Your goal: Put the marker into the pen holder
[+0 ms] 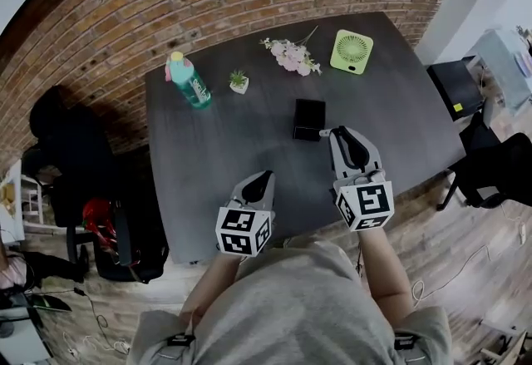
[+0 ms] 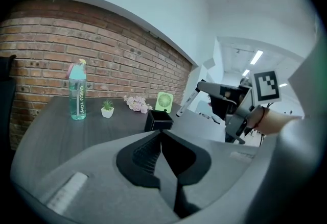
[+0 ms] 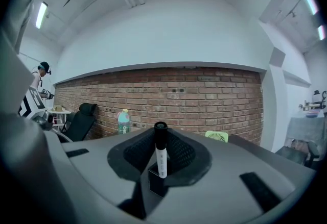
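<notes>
The black square pen holder (image 1: 308, 119) stands near the middle of the dark table (image 1: 216, 155). My right gripper (image 1: 339, 135) hovers just right of it, shut on the marker (image 1: 325, 133). In the right gripper view the marker (image 3: 160, 154) stands upright between the jaws, white body with a black cap on top, and the pen holder (image 3: 153, 183) shows right below it. From the left gripper view the marker (image 2: 186, 104) slants down from the right gripper (image 2: 203, 88) above and to the right of the pen holder (image 2: 158, 120). My left gripper (image 1: 264, 177) is over the table's near edge, jaws together and empty.
At the back of the table stand a teal bottle (image 1: 189, 81), a small potted plant (image 1: 238, 81), pink flowers (image 1: 291, 56) and a green fan (image 1: 352, 51). Black chairs (image 1: 75, 147) and a red bag (image 1: 98, 218) are on the left; another chair (image 1: 499, 168) is on the right.
</notes>
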